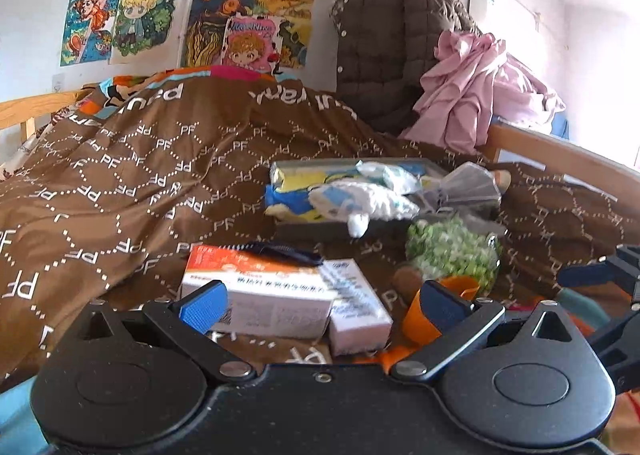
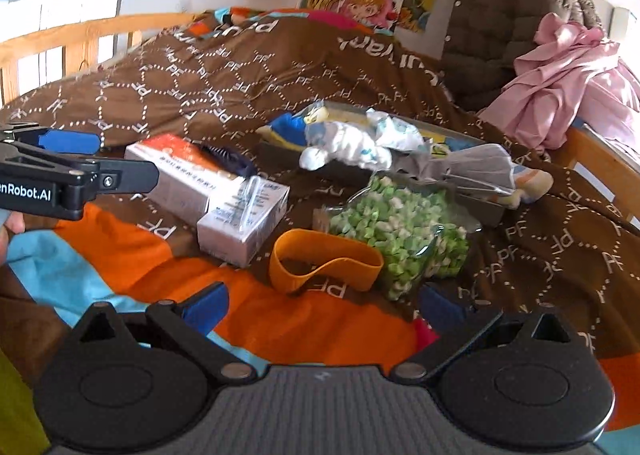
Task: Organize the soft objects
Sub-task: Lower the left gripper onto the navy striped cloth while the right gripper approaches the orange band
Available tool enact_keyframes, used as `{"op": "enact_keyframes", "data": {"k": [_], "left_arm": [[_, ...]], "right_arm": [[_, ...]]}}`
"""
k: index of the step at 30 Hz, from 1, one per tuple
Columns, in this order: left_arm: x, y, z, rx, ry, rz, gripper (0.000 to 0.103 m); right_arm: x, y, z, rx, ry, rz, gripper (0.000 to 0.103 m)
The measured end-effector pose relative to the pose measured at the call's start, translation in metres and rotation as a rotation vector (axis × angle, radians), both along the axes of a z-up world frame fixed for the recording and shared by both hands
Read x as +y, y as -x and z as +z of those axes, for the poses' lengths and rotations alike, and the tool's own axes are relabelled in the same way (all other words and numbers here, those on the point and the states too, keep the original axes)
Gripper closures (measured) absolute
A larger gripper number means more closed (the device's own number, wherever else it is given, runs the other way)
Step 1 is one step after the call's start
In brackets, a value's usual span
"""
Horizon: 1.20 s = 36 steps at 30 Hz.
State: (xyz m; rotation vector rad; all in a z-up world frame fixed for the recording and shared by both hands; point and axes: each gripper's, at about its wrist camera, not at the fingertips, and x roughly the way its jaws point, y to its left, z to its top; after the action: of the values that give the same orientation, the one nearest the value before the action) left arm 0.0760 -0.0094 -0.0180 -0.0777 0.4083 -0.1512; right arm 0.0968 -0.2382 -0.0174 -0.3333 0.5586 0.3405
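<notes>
Both empty, spread wide: left tongs (image 1: 324, 305) low before two medicine boxes (image 1: 256, 297), right tongs (image 2: 322, 305) near an orange band (image 2: 324, 263) on the bed's brown quilt (image 2: 240, 67). Farther off, soft toys, a white plush (image 2: 344, 151) among them, heaped in a grey tray (image 1: 316, 231). Just right of the band, touching the tray's near side, a bag of green-and-white bits (image 2: 396, 223).

The left gripper (image 2: 70, 143) is being cut off by the left edge of the right wrist view. A dark comb (image 1: 286, 251) is lying half hidden behind the orange-and-white box (image 1: 256, 295), whose small print is blurring, unreadable. The tray (image 1: 320, 233) is mostly covered by soft toys.
</notes>
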Motion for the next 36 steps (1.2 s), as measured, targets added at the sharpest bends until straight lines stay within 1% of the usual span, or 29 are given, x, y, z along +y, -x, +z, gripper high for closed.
{"op": "enact_keyframes", "data": {"k": [5, 9, 11, 16, 19, 22, 25, 27, 31, 34, 36], "left_arm": [[0.010, -0.006, -0.008, 0.027, -0.012, 0.007, 0.001], [0.013, -0.018, -0.007, 0.039, -0.030, 0.002, 0.001], [0.012, -0.024, -0.005, 0.038, -0.060, -0.010, 0.001], [0.005, -0.040, 0.001, 0.021, -0.164, -0.055, 0.001], [0.002, -0.052, 0.004, 0.023, -0.215, -0.093, 0.001], [-0.002, -0.071, 0.004, 0.062, -0.277, -0.166, 0.001], [-0.005, -0.089, 0.002, 0.094, -0.327, -0.214, 0.001], [-0.006, -0.098, 0.000, 0.105, -0.346, -0.220, 0.001], [-0.006, -0.119, -0.001, 0.128, -0.354, -0.219, 0.003], [-0.007, -0.137, -0.006, 0.173, -0.368, -0.213, 0.007], [-0.008, -0.147, -0.010, 0.205, -0.368, -0.206, 0.007]], "right_arm": [[0.011, -0.006, -0.008, 0.017, 0.023, 0.012, 0.000], [0.016, -0.017, -0.015, 0.049, -0.006, 0.005, 0.000], [0.017, -0.021, -0.018, 0.067, -0.033, -0.004, 0.000], [0.014, -0.036, -0.025, 0.100, -0.124, -0.043, 0.000], [0.012, -0.042, -0.028, 0.099, -0.137, -0.060, 0.000], [0.011, -0.045, -0.031, 0.091, -0.147, -0.070, 0.000], [0.011, -0.048, -0.033, 0.084, -0.166, -0.070, 0.000], [0.012, -0.050, -0.034, 0.081, -0.183, -0.069, 0.000], [0.013, -0.060, -0.039, 0.087, -0.230, -0.068, 0.000], [0.016, -0.067, -0.045, 0.100, -0.257, -0.069, 0.000], [0.017, -0.071, -0.048, 0.106, -0.268, -0.075, 0.000]]}}
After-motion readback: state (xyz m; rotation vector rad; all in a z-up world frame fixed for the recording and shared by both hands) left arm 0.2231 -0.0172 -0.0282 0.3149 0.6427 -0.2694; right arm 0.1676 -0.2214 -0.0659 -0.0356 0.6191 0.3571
